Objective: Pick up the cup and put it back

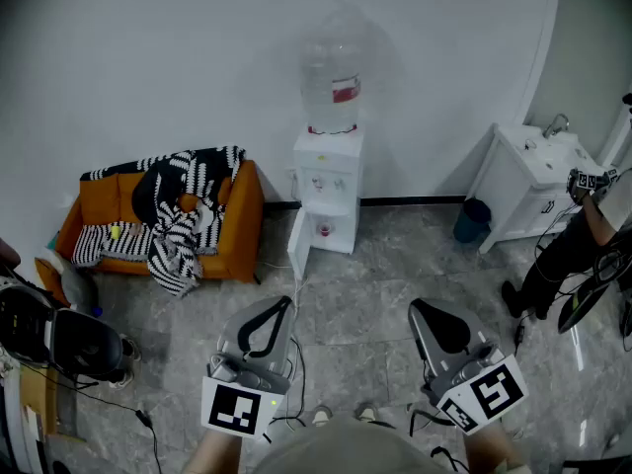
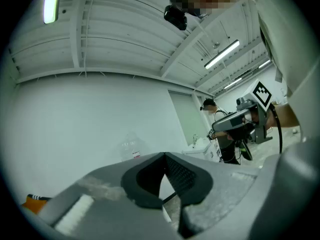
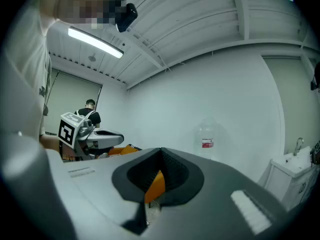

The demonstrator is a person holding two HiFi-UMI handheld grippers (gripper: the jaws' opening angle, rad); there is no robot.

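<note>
Grey marble floor [image 1: 380, 284] before you: orange sofa [image 1: 242, 220] at left; water dispenser [image 1: 329, 191] at centre; white cabinet [image 1: 518, 191], blue bin [image 1: 472, 220] at right.

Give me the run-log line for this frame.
stage: pre-pick, nothing held | left tool: shut, empty | right tool: shut, empty | water dispenser: ahead, lower door open | cup: not clearly visible

white wall [image 1: 148, 57], grey marble floor [image 1: 375, 294], orange sofa [image 1: 232, 230], white sink cabinet [image 1: 523, 181].
</note>
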